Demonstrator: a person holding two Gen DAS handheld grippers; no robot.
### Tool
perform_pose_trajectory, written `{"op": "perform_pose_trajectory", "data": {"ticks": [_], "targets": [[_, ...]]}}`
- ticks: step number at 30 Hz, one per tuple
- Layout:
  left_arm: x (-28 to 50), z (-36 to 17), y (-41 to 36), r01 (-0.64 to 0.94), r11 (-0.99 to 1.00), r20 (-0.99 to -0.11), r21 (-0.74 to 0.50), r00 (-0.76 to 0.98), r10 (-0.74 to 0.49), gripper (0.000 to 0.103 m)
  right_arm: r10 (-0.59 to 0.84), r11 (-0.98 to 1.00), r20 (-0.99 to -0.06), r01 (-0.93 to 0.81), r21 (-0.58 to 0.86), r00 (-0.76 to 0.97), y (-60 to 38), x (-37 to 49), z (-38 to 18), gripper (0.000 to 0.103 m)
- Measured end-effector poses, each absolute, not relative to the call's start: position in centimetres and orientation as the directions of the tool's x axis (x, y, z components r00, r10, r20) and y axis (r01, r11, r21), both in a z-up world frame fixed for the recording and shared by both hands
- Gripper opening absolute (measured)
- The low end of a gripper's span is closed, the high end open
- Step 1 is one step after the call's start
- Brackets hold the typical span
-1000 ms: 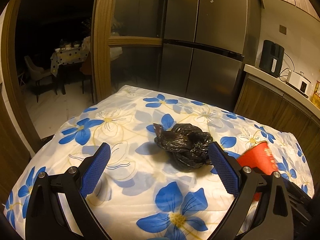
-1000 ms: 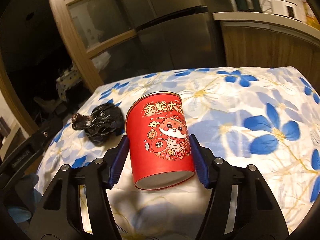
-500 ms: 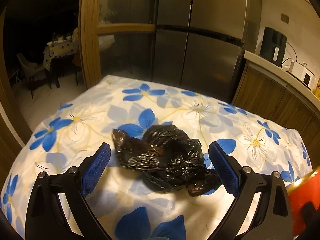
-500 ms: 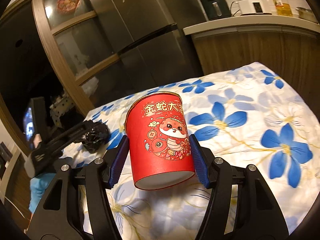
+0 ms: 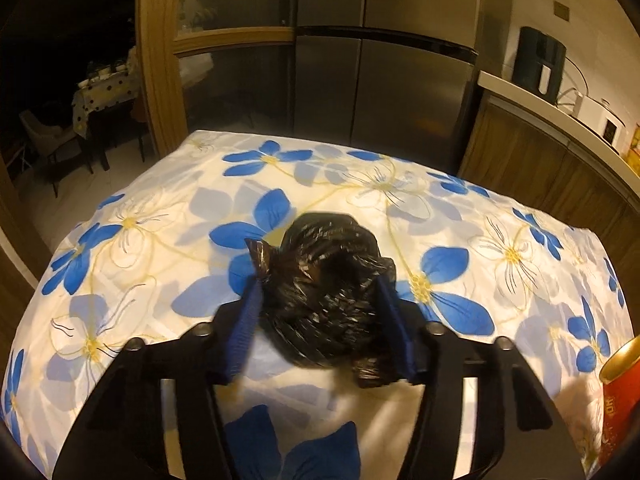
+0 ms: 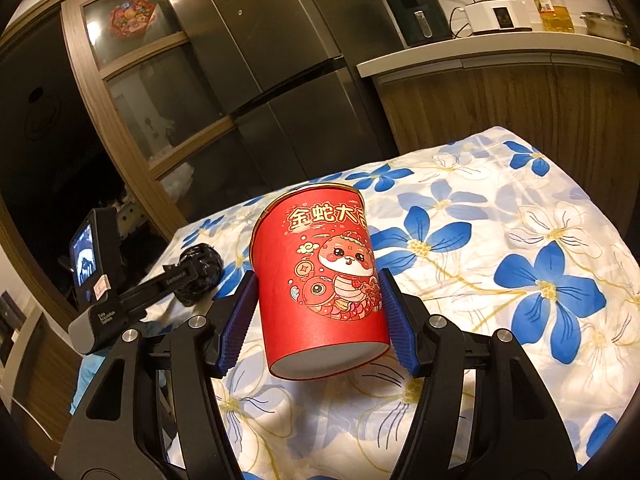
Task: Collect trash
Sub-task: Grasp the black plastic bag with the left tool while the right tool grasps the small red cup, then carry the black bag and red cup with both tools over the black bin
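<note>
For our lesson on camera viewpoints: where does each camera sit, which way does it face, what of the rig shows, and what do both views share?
Left wrist: sits on the left tool, looks along its blue fingers at the black trash bag they squeeze.
Right wrist: sits on the right tool, faces the red paper cup it holds; the left tool appears at left.
Shared: bag, cup, floral tablecloth, fridge.

Dim, warm kitchen light. Tall grey steel refrigerator (image 5: 384,80) at the back, beside a brown wooden glass-paned door frame (image 5: 160,64). White-topped wooden cabinet counter (image 6: 500,56) along the right wall, carrying a dark appliance (image 6: 416,12), a white cooker (image 6: 494,14) and a yellow oil bottle (image 6: 550,6). Beyond the doorway, a dark room with a cloth-covered dining table (image 5: 106,96) and a pale chair (image 5: 44,136).
</note>
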State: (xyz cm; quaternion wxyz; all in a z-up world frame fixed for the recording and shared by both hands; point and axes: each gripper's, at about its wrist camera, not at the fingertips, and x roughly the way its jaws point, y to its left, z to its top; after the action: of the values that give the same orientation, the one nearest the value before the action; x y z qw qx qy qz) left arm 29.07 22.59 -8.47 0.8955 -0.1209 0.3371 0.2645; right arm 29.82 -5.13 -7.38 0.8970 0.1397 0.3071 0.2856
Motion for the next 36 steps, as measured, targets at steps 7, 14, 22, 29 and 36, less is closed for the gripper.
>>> {"op": "perform_pose_trajectory", "data": {"ticks": [7,14,22,29,36], "targets": [[29.1,-8.3,21.3,-0.523,0.852,-0.662,-0.010,0.642,0.386,0.028,0.589,0.803,-0.457,-0.421,0.421,0.667,-6.0,29.0,-6.5,0.060],[27.7,-7.4,19.7,-0.515,0.857,-0.646,-0.038,0.666,0.372,0.021,0.579,0.808,-0.435,-0.414,0.419,0.690,-7.6,28.1,-5.5,0.060],[25.0,-5.3,15.5,-0.482,0.875,-0.596,-0.046,0.716,0.363,0.020,0.567,0.810,-0.393,-0.404,0.424,0.724,-10.3,26.6,-4.0,0.060],[23.8,-3.4,12.1,-0.445,0.894,-0.565,-0.055,0.752,0.340,0.021,0.550,0.814,-0.361,-0.388,0.433,0.753,-13.2,25.3,-2.9,0.060],[22.9,-2.1,7.9,-0.393,0.919,-0.534,-0.041,0.786,0.312,0.021,0.513,0.829,-0.336,-0.355,0.431,0.790,-16.5,23.8,-2.2,0.060]]}}
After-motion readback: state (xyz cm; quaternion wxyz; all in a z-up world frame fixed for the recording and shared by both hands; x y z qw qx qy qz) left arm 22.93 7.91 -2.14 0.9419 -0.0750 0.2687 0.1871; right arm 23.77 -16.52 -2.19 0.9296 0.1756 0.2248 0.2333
